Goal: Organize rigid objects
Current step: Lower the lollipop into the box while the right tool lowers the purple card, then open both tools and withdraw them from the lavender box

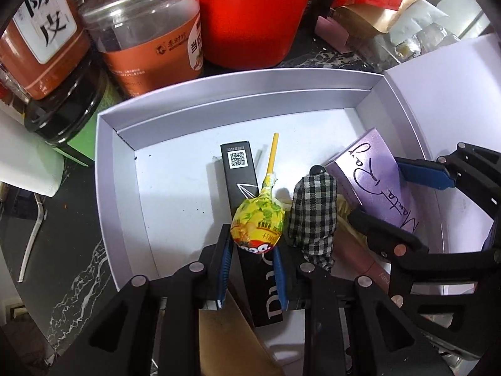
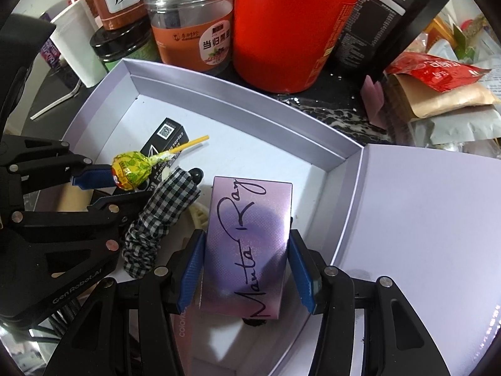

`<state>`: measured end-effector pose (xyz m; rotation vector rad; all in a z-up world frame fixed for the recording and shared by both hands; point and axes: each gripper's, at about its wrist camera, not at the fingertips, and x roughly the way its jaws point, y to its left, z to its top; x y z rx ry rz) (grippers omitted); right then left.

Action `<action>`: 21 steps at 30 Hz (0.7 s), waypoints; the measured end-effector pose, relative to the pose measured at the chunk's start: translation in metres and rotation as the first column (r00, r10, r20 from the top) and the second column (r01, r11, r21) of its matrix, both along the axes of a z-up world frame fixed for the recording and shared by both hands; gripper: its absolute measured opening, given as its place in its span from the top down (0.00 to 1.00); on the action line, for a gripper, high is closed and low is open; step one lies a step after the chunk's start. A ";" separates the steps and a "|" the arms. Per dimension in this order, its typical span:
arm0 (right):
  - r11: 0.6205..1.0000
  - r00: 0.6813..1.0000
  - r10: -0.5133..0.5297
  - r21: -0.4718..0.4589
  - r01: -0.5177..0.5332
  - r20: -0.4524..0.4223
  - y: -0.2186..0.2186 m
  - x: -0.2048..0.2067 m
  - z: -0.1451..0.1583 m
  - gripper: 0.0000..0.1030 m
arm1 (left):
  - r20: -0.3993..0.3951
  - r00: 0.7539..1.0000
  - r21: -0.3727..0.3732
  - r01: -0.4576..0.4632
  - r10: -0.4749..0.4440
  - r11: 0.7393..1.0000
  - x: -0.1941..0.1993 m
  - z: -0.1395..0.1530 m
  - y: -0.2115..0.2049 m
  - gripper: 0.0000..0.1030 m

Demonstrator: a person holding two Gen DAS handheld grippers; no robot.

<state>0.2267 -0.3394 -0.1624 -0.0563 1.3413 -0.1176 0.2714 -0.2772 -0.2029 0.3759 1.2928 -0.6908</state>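
The left gripper [image 1: 254, 244] pinched the lollipop [image 1: 257, 223] head over the white box [image 1: 112, 169], stick toward 12 o'clock. The right gripper [image 2: 245, 269] clamped the purple carton [image 2: 247, 244] at the box's 3 o'clock side. Risk noted: the round wrapped head could slip sideways from the pads; the close-set grippers could collide.

Glossy purple card box [image 2: 247, 244], matt white tray [image 2: 175, 87], checked cloth pouch [image 2: 159, 219]

Yellow-green lollipop [image 1: 257, 221], black-white checked cloth [image 1: 313, 216], shiny purple box [image 2: 247, 244].
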 end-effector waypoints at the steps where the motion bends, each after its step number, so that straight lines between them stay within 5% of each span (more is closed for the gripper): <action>1: 1.000 1.000 -0.001 0.001 0.001 -0.002 0.000 0.003 -0.002 0.50 | -0.004 1.000 -0.005 -0.005 0.005 1.000 0.001 0.000 0.000 0.77; 21: 0.999 0.999 -0.035 -0.006 0.035 -0.018 -0.008 0.006 0.014 0.49 | 0.002 1.000 0.032 -0.017 0.017 0.999 -0.001 0.021 -0.008 0.77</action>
